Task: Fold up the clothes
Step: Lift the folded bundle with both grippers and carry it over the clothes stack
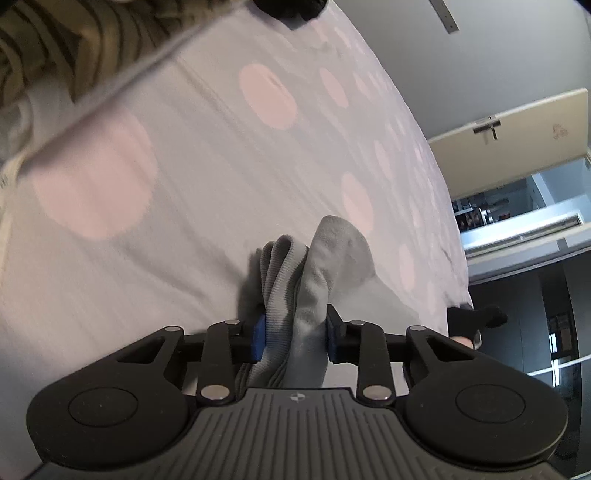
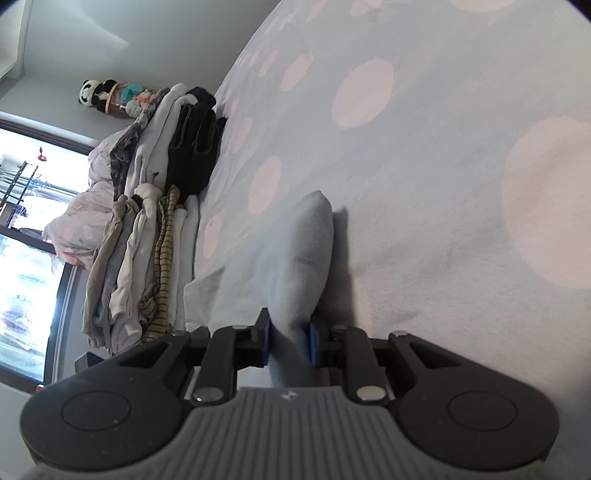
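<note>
My left gripper is shut on the ribbed cuff end of grey socks, which bunch up between its blue pads just above the bed sheet. My right gripper is shut on the toe end of a light grey sock, which pokes out ahead of the fingers over the sheet. Whether both grippers hold the same sock cannot be told.
A striped garment and a dark item lie at the far side of the bed. A black sock lies at the bed's right edge. Piles of folded clothes stand at the left, beside a crumpled duvet and a window.
</note>
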The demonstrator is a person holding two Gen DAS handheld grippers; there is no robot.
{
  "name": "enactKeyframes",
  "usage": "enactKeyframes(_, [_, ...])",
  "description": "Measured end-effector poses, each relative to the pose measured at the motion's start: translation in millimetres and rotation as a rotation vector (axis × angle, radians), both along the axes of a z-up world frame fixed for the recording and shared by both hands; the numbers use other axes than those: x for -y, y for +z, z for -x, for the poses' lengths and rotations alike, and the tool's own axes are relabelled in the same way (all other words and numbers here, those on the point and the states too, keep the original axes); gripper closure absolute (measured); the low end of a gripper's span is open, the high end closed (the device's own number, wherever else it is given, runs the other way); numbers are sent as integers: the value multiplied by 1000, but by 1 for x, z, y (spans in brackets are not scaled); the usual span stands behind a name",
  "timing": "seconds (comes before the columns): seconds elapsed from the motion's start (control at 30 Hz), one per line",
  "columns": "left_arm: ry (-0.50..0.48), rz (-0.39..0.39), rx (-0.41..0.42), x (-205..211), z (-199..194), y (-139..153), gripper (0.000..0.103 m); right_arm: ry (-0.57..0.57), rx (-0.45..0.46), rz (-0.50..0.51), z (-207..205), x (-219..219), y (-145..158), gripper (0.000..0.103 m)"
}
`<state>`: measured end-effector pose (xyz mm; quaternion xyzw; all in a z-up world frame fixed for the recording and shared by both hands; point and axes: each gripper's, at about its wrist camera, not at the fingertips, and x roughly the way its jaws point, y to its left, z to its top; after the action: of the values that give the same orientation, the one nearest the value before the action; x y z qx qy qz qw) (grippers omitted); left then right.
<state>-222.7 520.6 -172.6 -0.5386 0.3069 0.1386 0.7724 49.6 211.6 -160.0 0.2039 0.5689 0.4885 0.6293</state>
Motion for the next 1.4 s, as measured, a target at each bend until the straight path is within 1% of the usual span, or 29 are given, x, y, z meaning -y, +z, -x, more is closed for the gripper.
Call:
enactKeyframes(0.17, [11, -62, 15, 24, 1, 10, 71, -41, -4, -15, -3, 19, 13, 82])
enactKeyframes(0.23, [18, -99, 21, 32, 4, 19, 71, -43, 14, -28, 0, 24, 23, 82])
enactKeyframes(0.33, [43, -143, 59, 41, 15, 38, 71, -35, 39, -62, 7, 28, 42, 83])
enactKeyframes(0.43, [79, -193, 88, 48, 29, 64, 72, -17, 72, -105, 15, 28, 66, 83])
enactKeyframes(0.5, [101, -233, 106, 49, 38, 86, 72, 1, 89, -133, 20, 25, 84, 83])
enactKeyframes(0.63, [133, -333, 133, 40, 58, 146, 72, 49, 104, -207, 31, 6, 123, 83])
enactKeyframes(0.8, [148, -484, 80, 9, 90, 227, 71, 141, 102, -254, 50, -44, 175, 83])
enactKeyframes(1.0, [214, -614, -22, -42, 111, 309, 71, 257, 102, -320, 84, -128, 229, 84])
enactKeyframes(1.03, [224, -630, -40, -49, 112, 318, 71, 269, 100, -330, 90, -142, 236, 84])
enactKeyframes(1.1, [245, -664, -76, -63, 114, 333, 71, 283, 101, -344, 99, -171, 246, 84])
enactKeyframes(1.17, [258, -692, -107, -78, 113, 341, 71, 281, 101, -353, 105, -199, 253, 84])
enactKeyframes(1.23, [257, -740, -142, -89, 108, 344, 71, 273, 77, -348, 106, -223, 250, 84])
enactKeyframes(1.3, [249, -764, -177, -103, 102, 343, 71, 267, 54, -338, 108, -246, 244, 84])
enactKeyframes(1.4, [236, -765, -233, -129, 93, 332, 71, 272, 57, -310, 111, -275, 233, 84])
